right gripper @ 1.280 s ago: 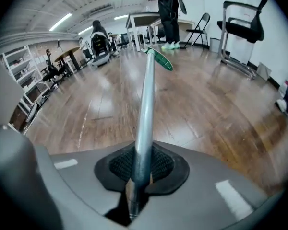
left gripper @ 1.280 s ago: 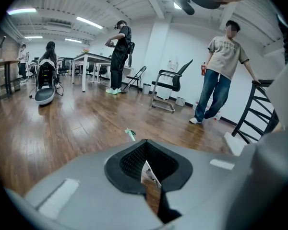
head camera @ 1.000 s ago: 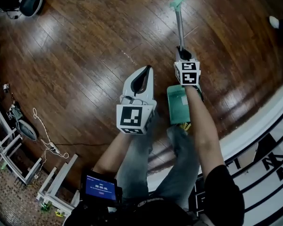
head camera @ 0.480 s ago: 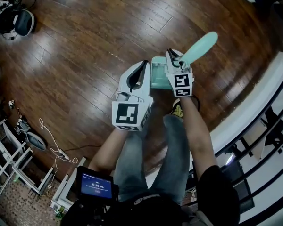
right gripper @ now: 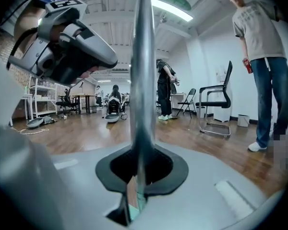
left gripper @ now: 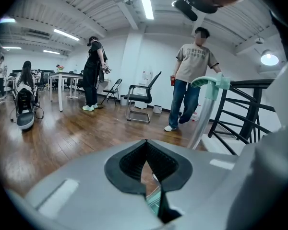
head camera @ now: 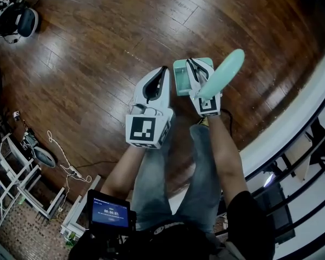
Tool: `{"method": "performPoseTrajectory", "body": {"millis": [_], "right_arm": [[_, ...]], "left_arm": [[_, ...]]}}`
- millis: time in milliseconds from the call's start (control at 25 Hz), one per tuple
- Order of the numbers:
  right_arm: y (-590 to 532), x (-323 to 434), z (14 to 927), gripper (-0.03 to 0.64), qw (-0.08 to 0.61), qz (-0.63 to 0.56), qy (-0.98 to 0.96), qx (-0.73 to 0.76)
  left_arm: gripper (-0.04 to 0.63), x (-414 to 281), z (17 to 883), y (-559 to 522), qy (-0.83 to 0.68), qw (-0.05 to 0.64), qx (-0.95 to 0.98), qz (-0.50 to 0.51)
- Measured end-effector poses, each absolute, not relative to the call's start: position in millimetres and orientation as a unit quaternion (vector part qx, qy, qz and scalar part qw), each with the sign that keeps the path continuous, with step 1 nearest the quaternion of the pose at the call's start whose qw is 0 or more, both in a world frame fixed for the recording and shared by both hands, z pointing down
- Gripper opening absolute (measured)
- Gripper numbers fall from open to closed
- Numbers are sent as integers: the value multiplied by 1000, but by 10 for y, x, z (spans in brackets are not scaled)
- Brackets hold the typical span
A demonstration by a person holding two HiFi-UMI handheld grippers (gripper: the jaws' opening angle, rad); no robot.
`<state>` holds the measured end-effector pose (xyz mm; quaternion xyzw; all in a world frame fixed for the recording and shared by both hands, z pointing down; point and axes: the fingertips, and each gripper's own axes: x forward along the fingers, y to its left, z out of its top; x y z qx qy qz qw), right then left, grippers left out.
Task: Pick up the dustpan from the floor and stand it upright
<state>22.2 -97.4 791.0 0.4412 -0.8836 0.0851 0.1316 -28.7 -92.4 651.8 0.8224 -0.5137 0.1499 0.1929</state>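
**Dustpan [head camera: 182,78] clamped in right gripper [head camera: 195,66], left gripper [head camera: 162,72] empty**

Right gripper view: your fingers [right gripper: 116,167] are narrowed onto the dustpan's metal pole [right gripper: 143,80]. The pads press it from both sides, and the pole runs straight up through the gap. In head view the teal grip [head camera: 223,72] is at the end of the pole nearer your head. The teal pan is at the other end, just past the fingertips and over the wooden floor [head camera: 97,47]. Can't tell whether the pan touches the floor.

Left gripper view: fingers [left gripper: 129,159] are brought together at the tips with nothing between them. Only floor and a sliver of teal pan show through the slot behind them. The same view puts the pole and its teal grip off to the right, in front of a black railing [left gripper: 245,109].

Head view: the left gripper sits just beside the pan, on its left, pointing the same way as the right one. Both marker cubes face the camera above your jeans [head camera: 168,172].

Background in the left gripper view: a standing person in a grey tee [left gripper: 192,80] and an office chair [left gripper: 141,97], both well away from the grippers.
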Motion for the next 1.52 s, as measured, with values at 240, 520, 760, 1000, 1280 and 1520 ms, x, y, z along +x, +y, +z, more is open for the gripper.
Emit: {"method": "performPoseTrajectory", "body": {"millis": [240,520,760,1000,1280,1520], "right_arm": [[-697,150,7981,152,147,110,-914,362],[-359,427,7842,261,202,144,-914,321],[-330,632,7758,286,256,164,-900,313],[-231,819,7799,305,303,163,-884,316],[-122,1061,7770,305,307,182,-867,349],[153,1694,6192,289,245,148,-875,391]], "left_arm": [[20,-310,6404,-806,-519,191,819,155],[20,-277,6018,-669,-513,190,821,165],[20,-196,5669,-702,-490,156,840,175],[20,-12,5506,-614,-467,154,853,174],[20,40,5523,-600,-464,157,852,185],[20,133,4662,-488,-464,168,850,183]]}}
